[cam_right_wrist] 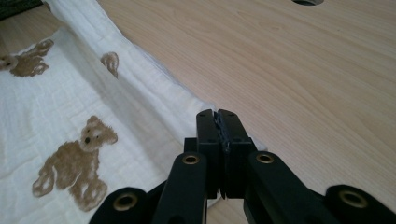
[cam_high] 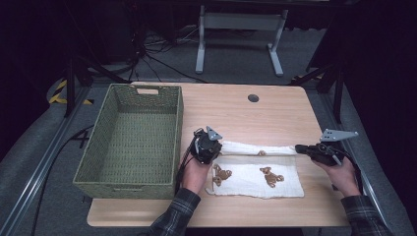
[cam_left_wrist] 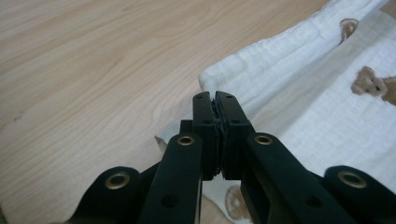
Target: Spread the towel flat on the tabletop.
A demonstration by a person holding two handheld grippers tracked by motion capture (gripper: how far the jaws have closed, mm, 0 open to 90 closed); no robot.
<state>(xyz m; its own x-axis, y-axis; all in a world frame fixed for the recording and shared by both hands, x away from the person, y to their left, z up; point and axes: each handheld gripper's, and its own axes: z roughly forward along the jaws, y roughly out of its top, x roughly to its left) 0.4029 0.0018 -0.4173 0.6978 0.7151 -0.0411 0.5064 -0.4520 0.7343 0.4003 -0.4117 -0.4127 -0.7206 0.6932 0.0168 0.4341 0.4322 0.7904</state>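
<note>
Wooden tabletop (cam_high: pixel 255 118), woven green basket (cam_high: pixel 133 140) at its nine o'clock side, white bear-print cloth (cam_high: pixel 255 179) folded along its far edge toward six o'clock, left tool (cam_left_wrist: pixel 215 100) pinched closed over the cloth's nine o'clock end, right tool (cam_right_wrist: pixel 218 116) closed likewise at the three o'clock end.

Plaid sleeves (cam_high: pixel 179 215) — black grippers, brass rivets (cam_left_wrist: pixel 186 140).
</note>
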